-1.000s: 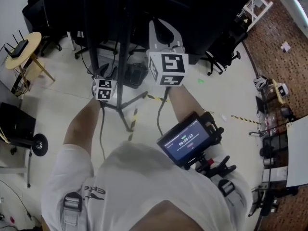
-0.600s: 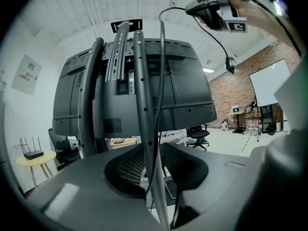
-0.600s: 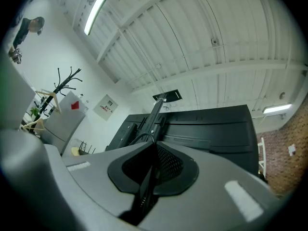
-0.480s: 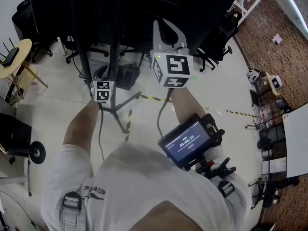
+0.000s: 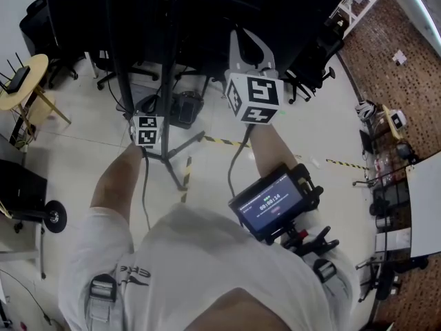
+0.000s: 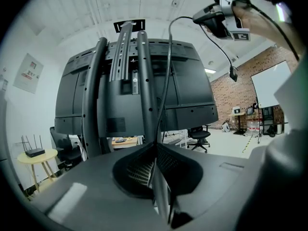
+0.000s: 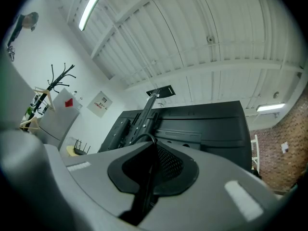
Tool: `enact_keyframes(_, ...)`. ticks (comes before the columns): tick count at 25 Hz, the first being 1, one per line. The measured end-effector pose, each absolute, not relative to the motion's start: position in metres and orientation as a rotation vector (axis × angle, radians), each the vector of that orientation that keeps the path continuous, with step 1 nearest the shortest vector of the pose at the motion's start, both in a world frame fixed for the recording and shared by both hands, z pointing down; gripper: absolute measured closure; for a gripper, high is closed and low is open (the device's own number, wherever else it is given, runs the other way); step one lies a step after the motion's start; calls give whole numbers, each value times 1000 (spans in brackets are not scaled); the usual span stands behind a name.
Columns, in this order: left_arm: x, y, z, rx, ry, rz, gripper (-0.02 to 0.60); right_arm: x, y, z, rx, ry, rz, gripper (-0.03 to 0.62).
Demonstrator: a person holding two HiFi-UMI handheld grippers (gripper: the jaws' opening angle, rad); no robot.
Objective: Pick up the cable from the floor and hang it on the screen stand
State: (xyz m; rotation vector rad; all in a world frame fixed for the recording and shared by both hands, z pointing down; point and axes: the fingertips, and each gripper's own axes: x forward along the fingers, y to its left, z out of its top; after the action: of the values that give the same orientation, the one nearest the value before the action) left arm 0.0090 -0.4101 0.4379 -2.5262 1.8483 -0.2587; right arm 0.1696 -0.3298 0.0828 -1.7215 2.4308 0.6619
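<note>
The black cable (image 6: 166, 81) climbs from my left gripper (image 6: 155, 146) past the screen stand's uprights (image 6: 142, 66) and arcs over to my right gripper (image 6: 220, 19), held high at the upper right. The left jaws are closing, and the cable is pinched between their pads. In the right gripper view my right gripper (image 7: 154, 148) is shut on the cable (image 7: 146, 137), which loops just above the jaws in front of the screen's black back (image 7: 207, 124). From the head view, the left gripper (image 5: 148, 131) sits beside the stand's pole (image 5: 169, 81), the right gripper (image 5: 253, 99) is higher, and cable (image 5: 145, 185) hangs from both.
The stand's legs (image 5: 180, 150) spread over the floor by striped tape (image 5: 186, 178). A yellow round table (image 5: 24, 81) with a router stands far left, office chairs (image 5: 313, 67) to the right, and a wheeled black case (image 5: 31, 185) at the left. A small monitor (image 5: 272, 202) hangs at the person's chest.
The right gripper has drifted a little to the right and farther toward the screen. The left gripper has stayed beside the stand pole.
</note>
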Motion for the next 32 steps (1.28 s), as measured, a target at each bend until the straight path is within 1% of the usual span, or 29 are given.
enact_keyframes(4,-19,-407,425,-2484,1904,-234,563,182,-336,88,-1746,2411,633,562)
enact_keyframes(10,-82,-407,382,-2356,1990,-174,565,196,-345,93,-1771,2383,582,562)
enact_keyframes(20,-179,-393,249,-2119,2061,-47,565,198,-357,97,-1767,2356,499,563)
enact_keyframes(26,-202,-382,169,-2044,2039,1,565,194,-358,91,-1737,2346,481,563)
enact_keyframes(32,-204,-373,126,-2035,2003,17,565,191,-358,79,-1705,2328,483,563)
